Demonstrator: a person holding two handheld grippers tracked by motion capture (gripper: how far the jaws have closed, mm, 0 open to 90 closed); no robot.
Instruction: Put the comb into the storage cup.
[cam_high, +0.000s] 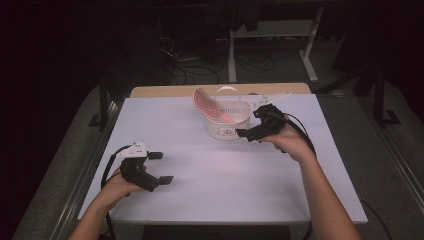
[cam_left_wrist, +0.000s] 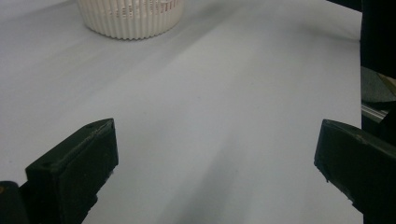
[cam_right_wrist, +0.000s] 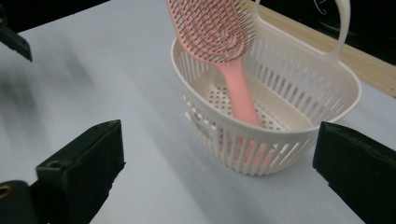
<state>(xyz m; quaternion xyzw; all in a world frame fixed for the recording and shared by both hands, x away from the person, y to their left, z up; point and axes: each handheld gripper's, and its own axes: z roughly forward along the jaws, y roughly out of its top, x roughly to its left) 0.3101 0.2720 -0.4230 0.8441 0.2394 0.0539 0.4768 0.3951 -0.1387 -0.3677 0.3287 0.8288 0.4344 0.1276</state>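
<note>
- Pink hairbrush (cam_right_wrist: 219, 42) sitting inside the white slotted basket (cam_right_wrist: 299, 135), handle end down on the basket floor, bristle head poking up over the far rim and leaning on it.
- Right gripper (cam_high: 252, 125) just beside the basket, jaws spread wide, gripping nothing; basket and brush straight ahead between them, not touched.
- Left gripper (cam_high: 159, 168) well away from the basket, down near the table's front edge, jaws wide apart too, nothing between them but bare white table (cam_left_wrist: 224, 107).
- Basket's looped handle (cam_high: 227, 90) upright on the far side.
</note>
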